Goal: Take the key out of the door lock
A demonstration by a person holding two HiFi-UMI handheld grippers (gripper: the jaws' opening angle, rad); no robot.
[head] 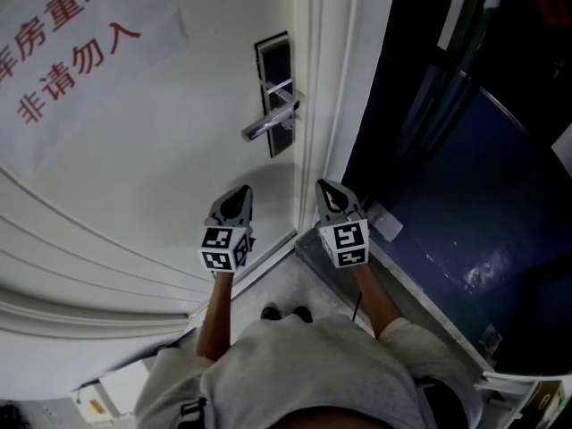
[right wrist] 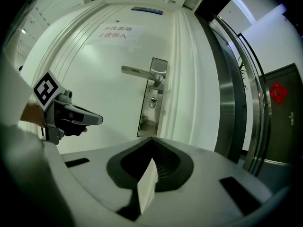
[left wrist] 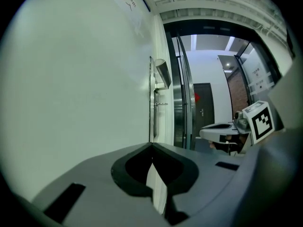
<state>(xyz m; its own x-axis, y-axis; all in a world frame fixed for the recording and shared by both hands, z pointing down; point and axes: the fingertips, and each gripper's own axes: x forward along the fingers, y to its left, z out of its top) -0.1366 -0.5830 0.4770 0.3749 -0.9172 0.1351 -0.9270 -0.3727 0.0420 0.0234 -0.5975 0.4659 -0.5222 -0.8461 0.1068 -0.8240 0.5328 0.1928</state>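
Note:
A white door carries a dark lock plate (head: 274, 61) with a silver lever handle (head: 266, 125). In the right gripper view the key (right wrist: 152, 100) sits in the lock below the handle (right wrist: 139, 71). From the side, the left gripper view shows the key (left wrist: 161, 104) sticking out of the door edge. In the head view I cannot make the key out under the lever. My left gripper (head: 243, 191) and right gripper (head: 323, 186) hang side by side below the handle, apart from the door. Both jaw pairs, left (left wrist: 151, 144) and right (right wrist: 150, 140), are shut with nothing between them.
A paper sign (head: 71, 34) with red characters is on the door's upper left. The white door frame (head: 332, 105) runs beside the lock, with a metal-framed dark glass wall (head: 447, 105) to the right. A steel post (right wrist: 227, 103) stands right of the frame.

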